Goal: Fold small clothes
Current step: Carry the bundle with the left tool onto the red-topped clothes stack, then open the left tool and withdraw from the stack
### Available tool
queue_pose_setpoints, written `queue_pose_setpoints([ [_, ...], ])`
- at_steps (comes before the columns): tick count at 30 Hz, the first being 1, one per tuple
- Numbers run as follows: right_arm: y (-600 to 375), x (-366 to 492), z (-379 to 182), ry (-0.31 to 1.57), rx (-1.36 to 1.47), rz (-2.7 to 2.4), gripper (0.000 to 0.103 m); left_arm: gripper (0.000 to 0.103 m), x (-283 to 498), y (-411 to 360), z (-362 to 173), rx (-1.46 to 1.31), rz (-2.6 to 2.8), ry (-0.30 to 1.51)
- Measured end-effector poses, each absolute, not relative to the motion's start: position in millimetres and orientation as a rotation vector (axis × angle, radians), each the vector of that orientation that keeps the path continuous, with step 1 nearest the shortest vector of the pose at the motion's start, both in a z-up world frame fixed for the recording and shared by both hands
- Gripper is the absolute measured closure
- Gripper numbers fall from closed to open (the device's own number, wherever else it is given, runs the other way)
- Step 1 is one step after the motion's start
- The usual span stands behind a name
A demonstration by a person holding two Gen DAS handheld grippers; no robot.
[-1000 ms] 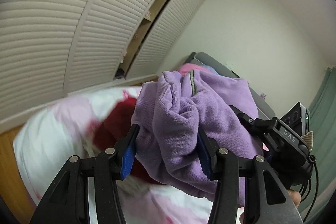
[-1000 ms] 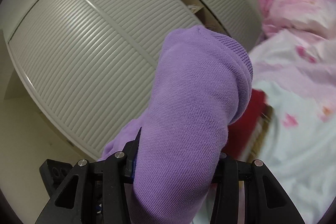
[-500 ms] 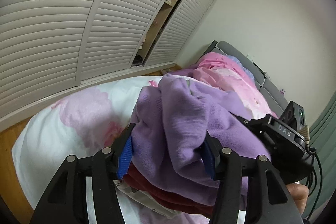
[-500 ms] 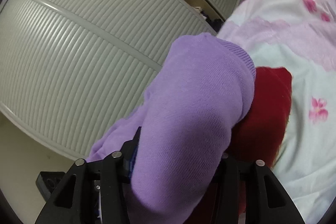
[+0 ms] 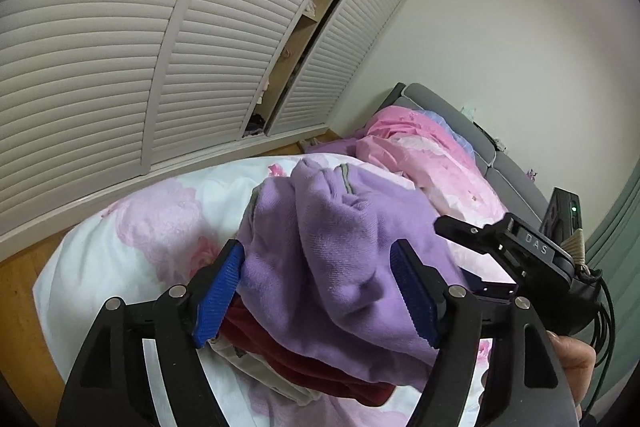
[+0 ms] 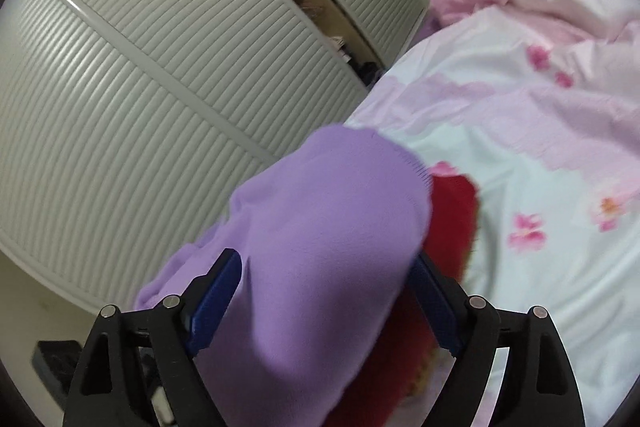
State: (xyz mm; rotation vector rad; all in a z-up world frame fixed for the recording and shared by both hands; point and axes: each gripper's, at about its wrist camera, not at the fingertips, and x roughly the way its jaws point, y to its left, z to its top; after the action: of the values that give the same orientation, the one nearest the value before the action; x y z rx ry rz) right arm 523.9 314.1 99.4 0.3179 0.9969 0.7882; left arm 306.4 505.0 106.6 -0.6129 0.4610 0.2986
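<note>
A folded purple knit garment (image 5: 340, 247) lies on top of a red garment (image 5: 304, 359), which rests on a pale one (image 5: 260, 367) on the flowered bed cover (image 5: 160, 227). My left gripper (image 5: 320, 291) straddles the purple bundle. Its jaws are opening, and the blue pads stand at the cloth's sides without squeezing it. In the right wrist view my right gripper (image 6: 324, 303) straddles the other end of the purple garment (image 6: 320, 227). Its jaws are opening too, with a gap at the left pad. The red garment (image 6: 452, 219) shows beneath.
White louvred wardrobe doors (image 5: 120, 47) run along the left, with an open shelf gap between them. A crumpled pink quilt (image 5: 420, 147) and a grey headboard (image 5: 500, 163) lie at the far end of the bed. Wood floor (image 5: 20, 287) shows at the bed's left edge.
Both grippers came down with the purple garment onto the red one on the bed. Both pairs of jaws have widened, and the cloth between them has slackened.
</note>
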Motion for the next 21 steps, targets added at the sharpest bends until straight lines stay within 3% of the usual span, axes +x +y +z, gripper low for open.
queue_pose_setpoints([
  [3, 301.9, 516.1, 113.4, 0.972, 0.316, 0.783, 0.016, 0.022, 295.3, 499.0, 121.9, -0.593, 0.315, 0.431],
  [12, 270.3, 467.4, 149.0, 0.876, 0.259, 0.801, 0.016, 0.021, 263.3, 458.3, 159.2, -0.487, 0.325, 0.401],
  [21, 175.9, 387.7, 165.0, 0.765, 0.191, 0.760, 0.016, 0.019, 214.8, 384.4, 180.7, -0.381, 0.298, 0.375],
])
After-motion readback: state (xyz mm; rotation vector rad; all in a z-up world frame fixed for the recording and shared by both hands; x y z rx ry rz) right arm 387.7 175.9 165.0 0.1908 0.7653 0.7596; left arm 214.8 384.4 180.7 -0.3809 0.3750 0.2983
